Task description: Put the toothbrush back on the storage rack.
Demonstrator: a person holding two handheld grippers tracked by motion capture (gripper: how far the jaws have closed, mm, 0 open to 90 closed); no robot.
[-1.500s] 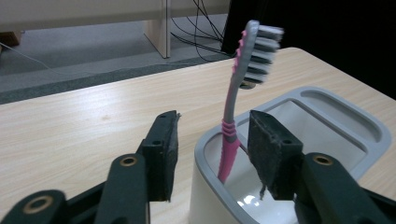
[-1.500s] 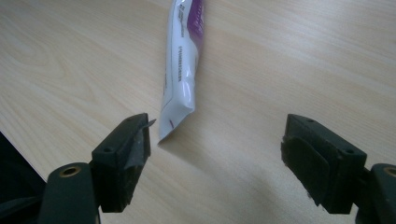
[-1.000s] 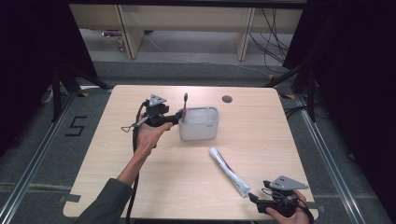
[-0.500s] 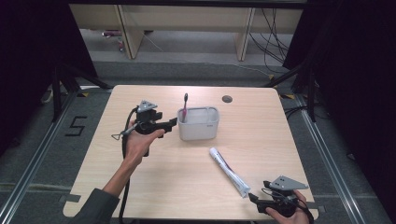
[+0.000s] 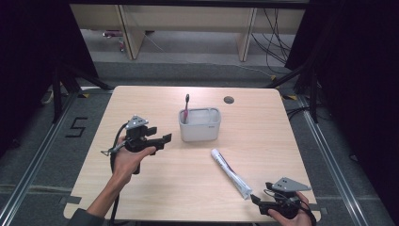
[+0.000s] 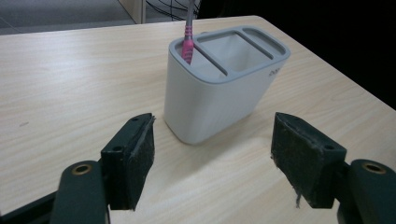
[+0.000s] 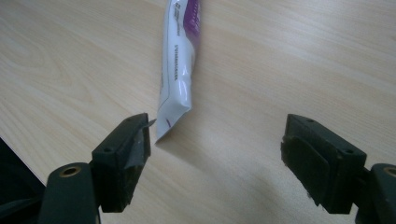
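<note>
A grey toothbrush holder (image 5: 200,125) (image 6: 219,88) stands upright at the table's middle back. A pink toothbrush (image 5: 186,106) (image 6: 188,39) stands in its left compartment. My left gripper (image 5: 165,138) (image 6: 214,140) hovers just left of the holder, pointing at it. Its jaws are open, have just been opening, and have nothing between them. A white and purple toothpaste tube (image 5: 229,172) (image 7: 180,60) lies flat at the front right. My right gripper (image 5: 254,200) (image 7: 217,140) sits open at the tube's crimped end, which lies next to one jaw.
The wooden table (image 5: 282,141) has a round cable hole (image 5: 229,100) near its back edge. My right gripper is close to the table's front edge. Shelving and cables stand on the floor beyond the table.
My left gripper has drawn back from the holder, to the left and toward the person. The toothbrush stays in the holder. The right gripper has not moved.
</note>
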